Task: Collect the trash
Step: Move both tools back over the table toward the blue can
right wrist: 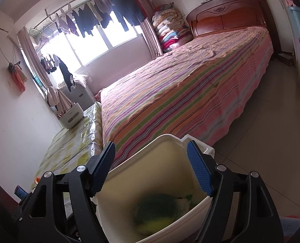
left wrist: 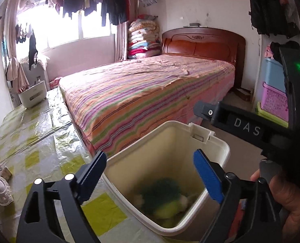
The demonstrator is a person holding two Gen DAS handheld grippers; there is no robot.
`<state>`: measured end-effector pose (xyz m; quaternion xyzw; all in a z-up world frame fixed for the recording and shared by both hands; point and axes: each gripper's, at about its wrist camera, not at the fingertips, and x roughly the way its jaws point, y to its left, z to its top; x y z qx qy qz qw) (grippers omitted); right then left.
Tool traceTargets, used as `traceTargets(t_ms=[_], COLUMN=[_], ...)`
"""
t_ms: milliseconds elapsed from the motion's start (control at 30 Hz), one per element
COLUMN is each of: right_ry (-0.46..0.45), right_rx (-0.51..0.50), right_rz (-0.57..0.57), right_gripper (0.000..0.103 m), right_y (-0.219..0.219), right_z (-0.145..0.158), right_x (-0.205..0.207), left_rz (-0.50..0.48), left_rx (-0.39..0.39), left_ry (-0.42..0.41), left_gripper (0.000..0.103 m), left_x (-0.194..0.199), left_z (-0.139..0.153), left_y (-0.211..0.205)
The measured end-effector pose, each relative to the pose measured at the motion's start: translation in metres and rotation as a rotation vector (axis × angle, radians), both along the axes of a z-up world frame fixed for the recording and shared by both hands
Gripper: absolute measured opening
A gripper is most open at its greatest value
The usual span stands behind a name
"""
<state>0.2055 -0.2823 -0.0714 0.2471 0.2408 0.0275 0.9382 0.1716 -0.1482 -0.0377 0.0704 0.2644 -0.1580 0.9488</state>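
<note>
While both grippers hang over the white bin [left wrist: 216,158], I see my left gripper [left wrist: 150,177] with its jaws spread wide and nothing between the pads, and my right gripper [right wrist: 153,167] likewise parted with nothing gripped. Below them, at the bottom of the bin, lies the trash [left wrist: 166,200]: a blurred heap with something dark green on top, yellow-green beneath and whitish scraps at the sides. From the left wrist view I can also see the right tool's black body and the hand [left wrist: 289,200] that holds it, just right of the bin. Left of the bin runs the table [left wrist: 38,137], covered with a glossy yellow-green checked sheet; a small white lacy thing [left wrist: 0,190] lies at its near edge and a white tub [left wrist: 32,98] stands at its far end. Beyond that is the bed [left wrist: 150,89] with its striped cover, then the wooden headboard [left wrist: 202,42], a stack of folded quilts [left wrist: 143,38] in the corner, and clothes [left wrist: 93,0] hung on a rail across the bright window.
</note>
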Motion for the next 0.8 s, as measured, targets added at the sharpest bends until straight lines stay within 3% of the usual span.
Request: traceTargets(t_ms=[467,800], right_ry=[-0.024,-0.043], right_rx=[-0.011,-0.013], right_rz=[0.051,0.130], right_gripper=[0.075,0.077], right_y=[0.024,0.059], right_z=[0.009,0.015], right_x=[0.003,0.008], left_rz=[0.112,0.187], left_rx=[-0.049,-0.016], left_ry=[-0.016,-0.045], left_gripper=[0.087,0.087], left_x=[0.003,-0.010], left_z=[0.011,0.018], left_y=[0.043,0.082])
